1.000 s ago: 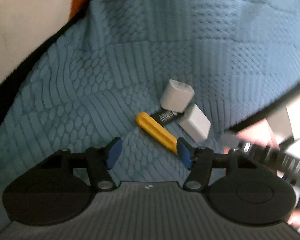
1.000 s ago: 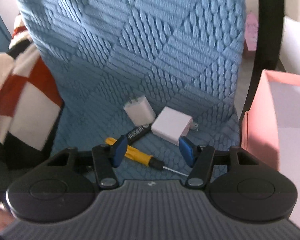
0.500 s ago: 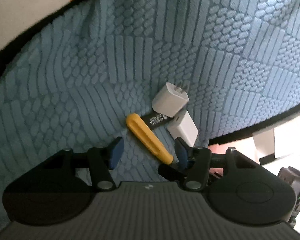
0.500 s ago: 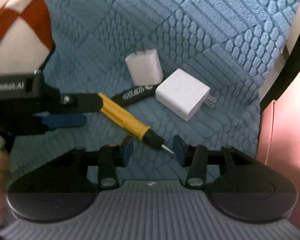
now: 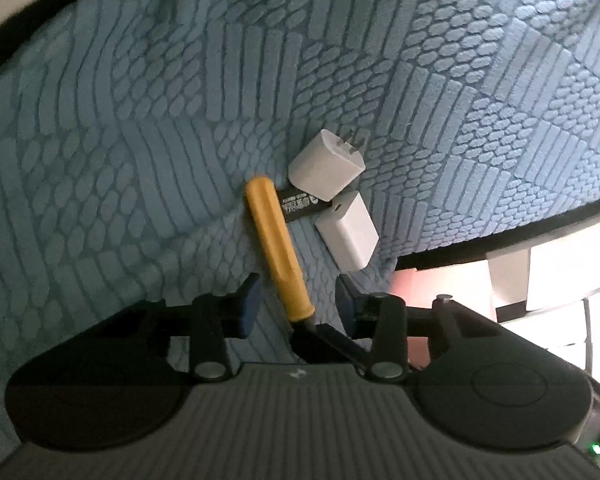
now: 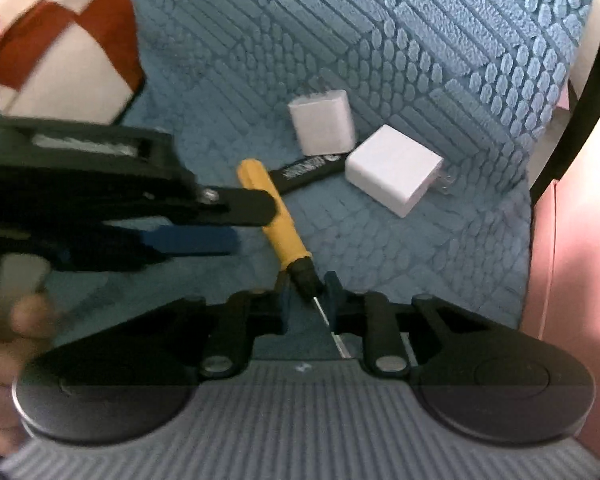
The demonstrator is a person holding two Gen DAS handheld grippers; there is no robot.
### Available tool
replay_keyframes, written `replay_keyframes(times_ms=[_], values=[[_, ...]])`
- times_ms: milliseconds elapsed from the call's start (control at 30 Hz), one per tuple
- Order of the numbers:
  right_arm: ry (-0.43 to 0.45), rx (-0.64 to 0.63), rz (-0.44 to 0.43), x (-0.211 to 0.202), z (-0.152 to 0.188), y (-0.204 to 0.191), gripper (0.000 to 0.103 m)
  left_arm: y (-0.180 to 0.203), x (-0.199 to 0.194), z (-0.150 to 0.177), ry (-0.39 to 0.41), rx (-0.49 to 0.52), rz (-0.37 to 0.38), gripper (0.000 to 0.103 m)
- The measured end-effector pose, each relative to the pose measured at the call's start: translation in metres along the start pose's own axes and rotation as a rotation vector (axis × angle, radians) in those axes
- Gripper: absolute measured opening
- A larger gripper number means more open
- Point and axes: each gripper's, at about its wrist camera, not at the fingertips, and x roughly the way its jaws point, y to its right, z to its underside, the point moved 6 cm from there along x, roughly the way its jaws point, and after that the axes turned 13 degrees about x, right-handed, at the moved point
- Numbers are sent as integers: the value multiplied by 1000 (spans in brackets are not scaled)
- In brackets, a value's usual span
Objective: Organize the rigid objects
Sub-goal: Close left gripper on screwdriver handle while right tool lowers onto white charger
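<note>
A yellow-handled screwdriver [image 5: 276,248] [image 6: 272,220] lies on a blue textured cushion [image 5: 140,120]. Two white chargers [image 5: 326,166] [image 5: 348,230] and a black flat tool [image 5: 300,206] lie just beyond it. My left gripper [image 5: 296,300] is open, its jaws either side of the handle's lower end; it also shows in the right wrist view [image 6: 220,220]. My right gripper [image 6: 306,298] has narrowed around the screwdriver's black collar and metal shaft [image 6: 332,328]. The chargers [image 6: 322,126] [image 6: 394,170] and black tool [image 6: 312,168] lie beyond it.
A pink box [image 6: 576,248] stands at the cushion's right edge, also seen in the left wrist view [image 5: 416,288]. A red and white checked pillow [image 6: 60,48] lies at the far left. The cushion's black edge [image 5: 520,228] runs close behind the chargers.
Both grippers have moved in on the screwdriver. The left jaws now straddle its handle, and the right jaws have closed in around its collar and shaft.
</note>
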Motion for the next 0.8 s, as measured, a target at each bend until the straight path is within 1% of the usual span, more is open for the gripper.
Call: replay_keyframes(times_ms=[100,233,400,433,500,533,633,700,800], values=[[5,16,-40,-11,3,-8,16,-4,2,5,-15,-43,17,42],[0,61,-101,-21,7,-16,15,-8,1,10,-29,-51,-5,41],[5,91,-142,-30,4,-21,15,-12,2,14,-34,-111,41,38],[3,102,-150,-30,3,-20,15,-12,3,15,-37,-123,52,33],[-8,120,-162,-29,2,-20,15,-12,4,17,-36,-141,71,26],[-11,120,-161,-29,3,-20,15,-12,3,17,-34,-142,74,24],[-28,161,-175,-24,4,-18,16,-14,1,17,-36,-142,57,23],[-37,202,-199,-24,1,-13,17,-17,-1,17,-36,-137,20,22],[16,231,-155,-33,-11,1,22,-22,-2,15,-37,-154,19,22]])
